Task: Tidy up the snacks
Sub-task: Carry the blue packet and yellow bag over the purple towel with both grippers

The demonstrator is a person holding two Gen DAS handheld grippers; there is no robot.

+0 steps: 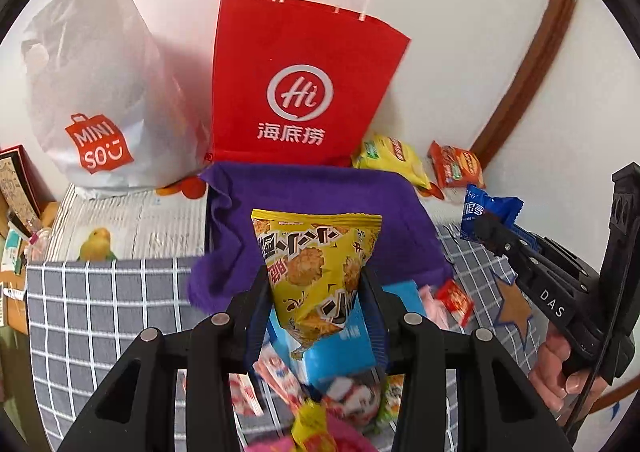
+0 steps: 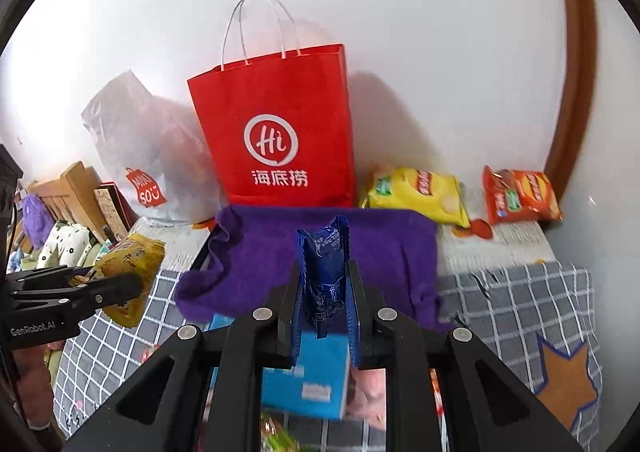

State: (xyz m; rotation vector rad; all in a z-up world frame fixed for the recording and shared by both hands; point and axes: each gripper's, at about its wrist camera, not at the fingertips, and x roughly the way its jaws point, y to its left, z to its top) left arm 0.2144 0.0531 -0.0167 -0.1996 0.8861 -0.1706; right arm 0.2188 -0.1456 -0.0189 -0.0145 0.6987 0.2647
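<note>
My left gripper (image 1: 316,284) is shut on a yellow snack packet (image 1: 316,264), held above a purple cloth (image 1: 320,195). In the right wrist view that same yellow packet (image 2: 130,272) and left gripper (image 2: 120,288) show at the left. My right gripper (image 2: 324,284) is shut on a dark blue snack packet (image 2: 324,268), held upright over the purple cloth (image 2: 380,248); the blue packet (image 1: 490,211) and right gripper (image 1: 496,236) appear at the right of the left wrist view. A red paper bag (image 1: 304,87) (image 2: 276,131) stands open against the wall behind the cloth.
A white plastic bag (image 1: 100,91) (image 2: 152,155) leans left of the red bag. A yellow crisp bag (image 2: 416,191) and an orange crisp bag (image 2: 520,195) lie at the back right. A light blue box (image 2: 308,376) and several small snacks lie below on a grey checked cloth (image 2: 520,300).
</note>
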